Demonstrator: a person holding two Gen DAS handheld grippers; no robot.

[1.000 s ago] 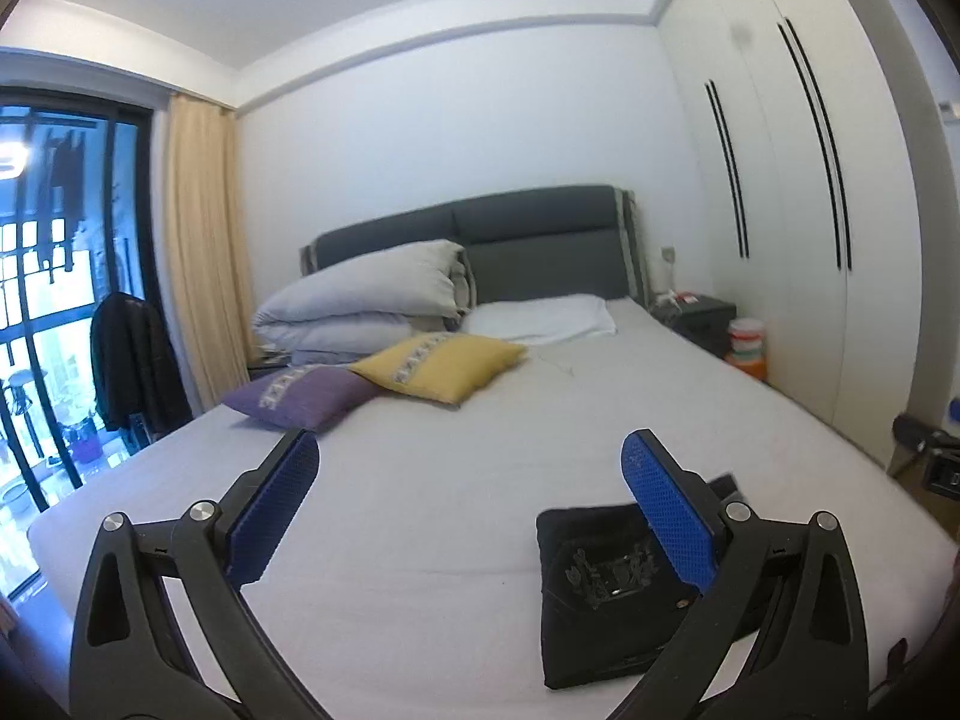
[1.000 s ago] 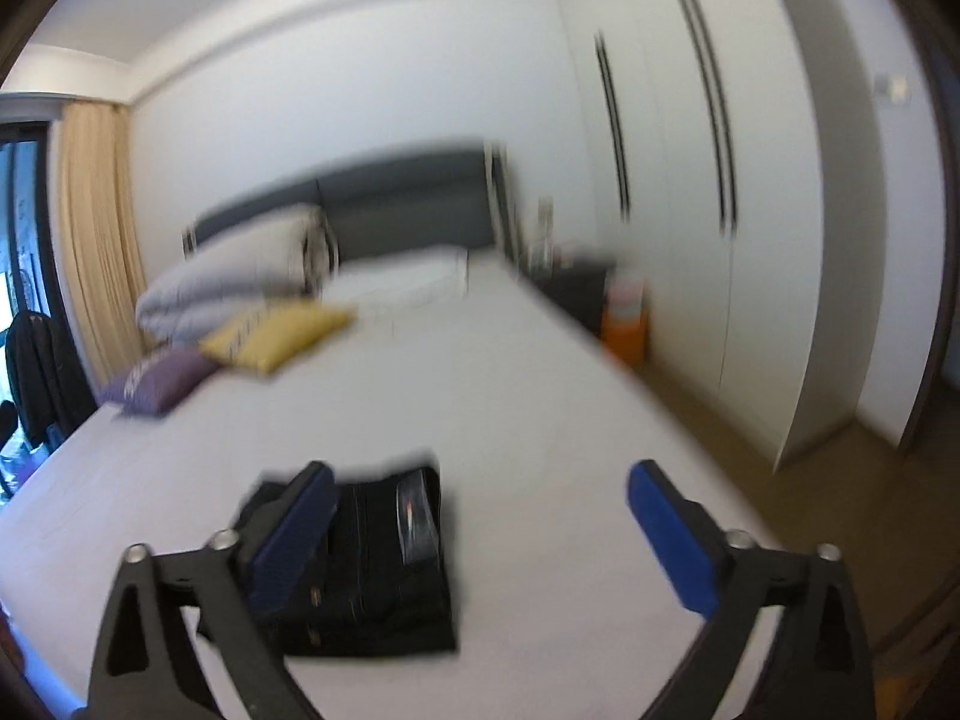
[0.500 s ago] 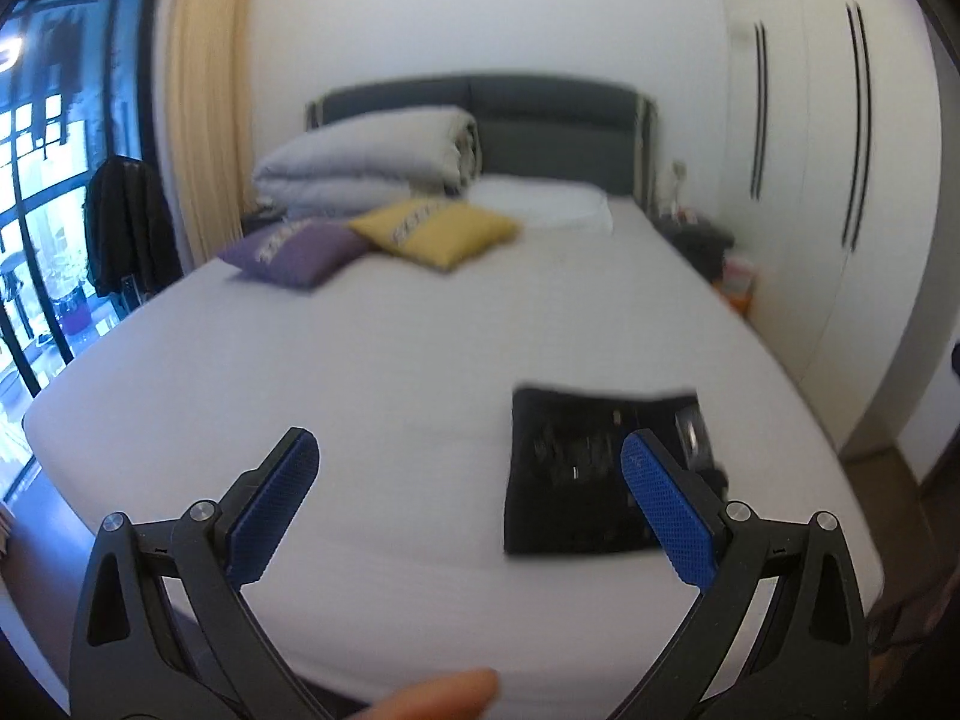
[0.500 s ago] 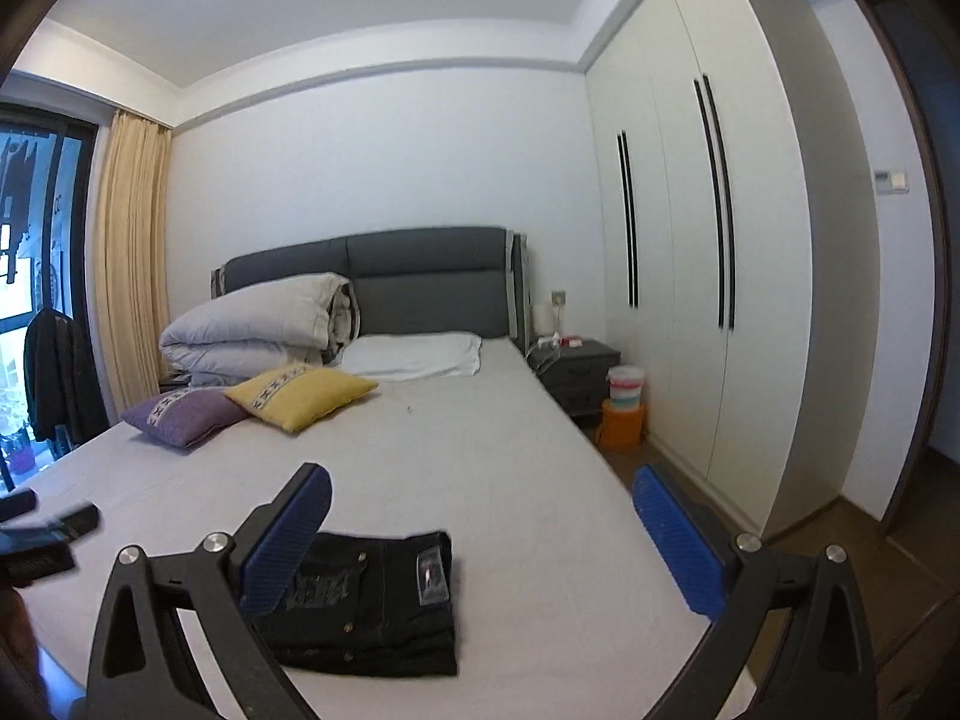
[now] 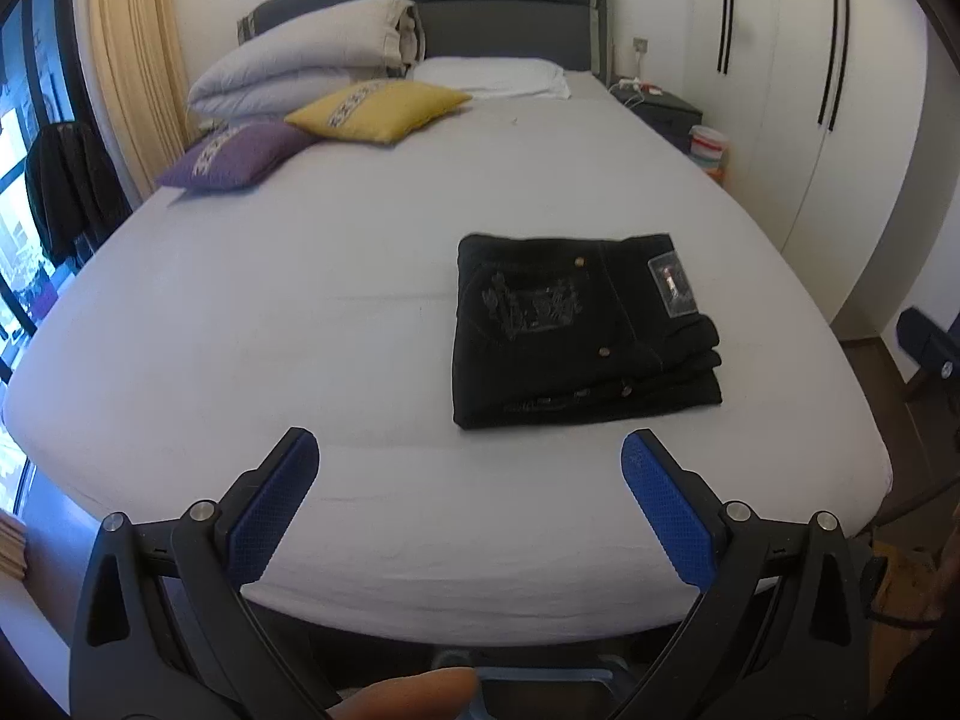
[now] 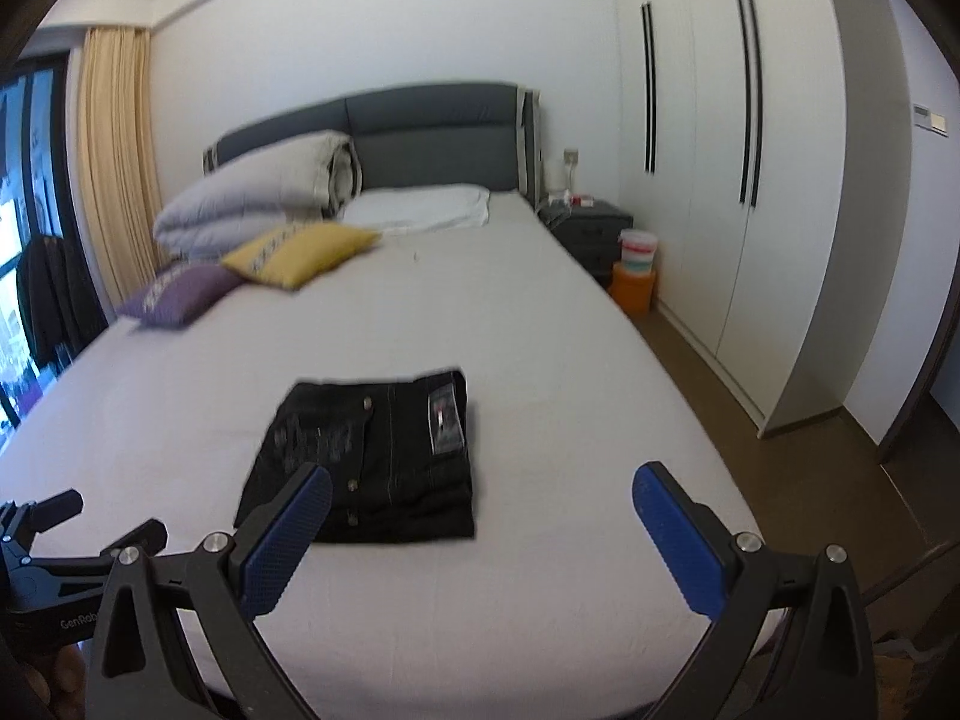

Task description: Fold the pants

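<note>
A pair of black pants (image 5: 576, 330) lies folded into a flat rectangle on the white bed (image 5: 300, 312), near its foot and right of middle. It also shows in the right wrist view (image 6: 372, 456). My left gripper (image 5: 471, 468) is open and empty, held above the bed's foot edge, short of the pants. My right gripper (image 6: 483, 498) is open and empty, held near the foot of the bed; its left finger (image 6: 288, 528) overlaps the pants' near left corner in the view. The left gripper's body (image 6: 36, 552) shows at the lower left of the right wrist view.
A yellow cushion (image 5: 378, 111), a purple cushion (image 5: 234, 153), a folded grey duvet (image 5: 300, 66) and a white pillow (image 5: 492, 75) lie at the bed's head. A white wardrobe (image 6: 750, 180) lines the right wall. A nightstand (image 6: 591, 228) and stacked tubs (image 6: 636, 270) stand beside it.
Both grippers have tilted down and pulled back toward the bed's foot, so the pants now sit higher and fuller in each view. The pants have not moved.
</note>
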